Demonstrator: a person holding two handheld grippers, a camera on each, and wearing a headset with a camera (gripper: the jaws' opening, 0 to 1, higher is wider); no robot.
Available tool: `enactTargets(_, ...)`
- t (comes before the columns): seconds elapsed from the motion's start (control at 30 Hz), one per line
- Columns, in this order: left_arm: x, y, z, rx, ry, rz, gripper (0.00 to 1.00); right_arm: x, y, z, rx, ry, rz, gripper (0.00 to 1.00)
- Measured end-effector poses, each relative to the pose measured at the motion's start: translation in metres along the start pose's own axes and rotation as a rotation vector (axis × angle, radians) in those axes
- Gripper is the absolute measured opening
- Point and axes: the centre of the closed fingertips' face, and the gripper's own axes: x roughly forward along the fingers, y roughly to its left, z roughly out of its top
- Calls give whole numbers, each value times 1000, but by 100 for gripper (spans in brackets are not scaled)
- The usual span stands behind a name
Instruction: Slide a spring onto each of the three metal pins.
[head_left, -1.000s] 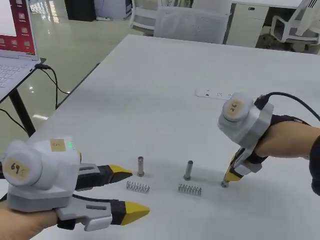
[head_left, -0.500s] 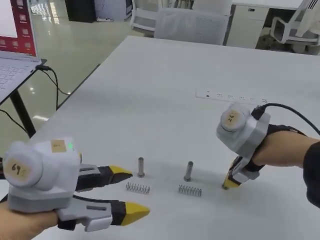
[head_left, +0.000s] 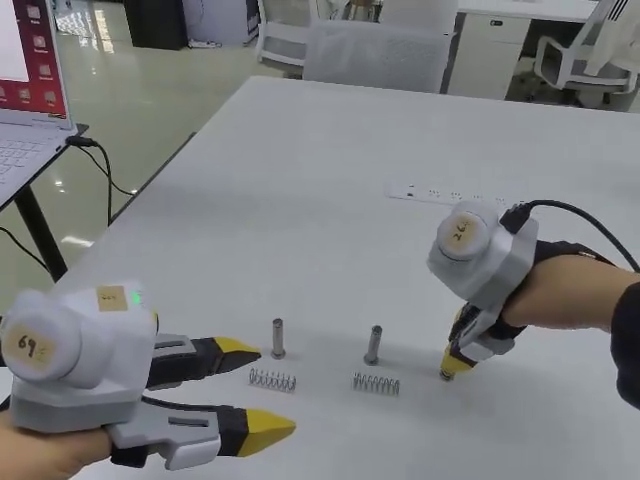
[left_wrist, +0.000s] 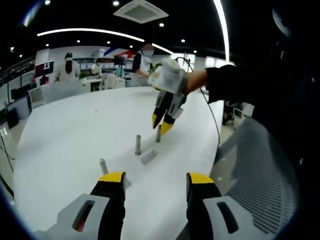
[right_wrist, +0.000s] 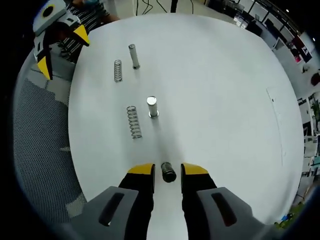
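Three short metal pins stand in a row on the white table: the left pin, the middle pin and the right pin. The right pin carries a spring and sits between the jaws of my right gripper, which are slightly apart and leave a thin gap on each side. One loose spring lies in front of the left pin. A second spring lies in front of the middle pin. My left gripper hovers open and empty near the left pin, just left of the first spring.
A white power strip lies further back on the table. A laptop with a black cable stands on a stand to the left, past the table's left edge. Office chairs stand behind the table.
My right gripper has sunk slightly at the right pin. The left gripper has barely moved, and the pins and loose springs stay put.
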Motion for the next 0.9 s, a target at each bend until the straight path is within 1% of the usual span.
enactTargets(0.07,0,-1,0,0,1,-2,43,-3,5,7,-19,-12,6,18)
enactTargets(0.2,0,-1,0,2,3,-2,43,-2,16,15,-65,-16,20,18)
enactTargets(0.3,0,-1,0,5,5,-2,43,0,27,21,-104,-14,45,16)
enactTargets(0.33,0,-1,0,5,5,-2,43,2,32,24,-131,-16,58,16)
enactTargets(0.47,0,-1,-1,5,5,-1,42,11,41,30,-171,-8,75,15)
enactTargets(0.7,1,0,-1,6,7,0,42,27,50,33,-198,7,106,12)
enactTargets(0.9,1,1,-2,3,9,0,42,39,49,34,-219,21,101,11)
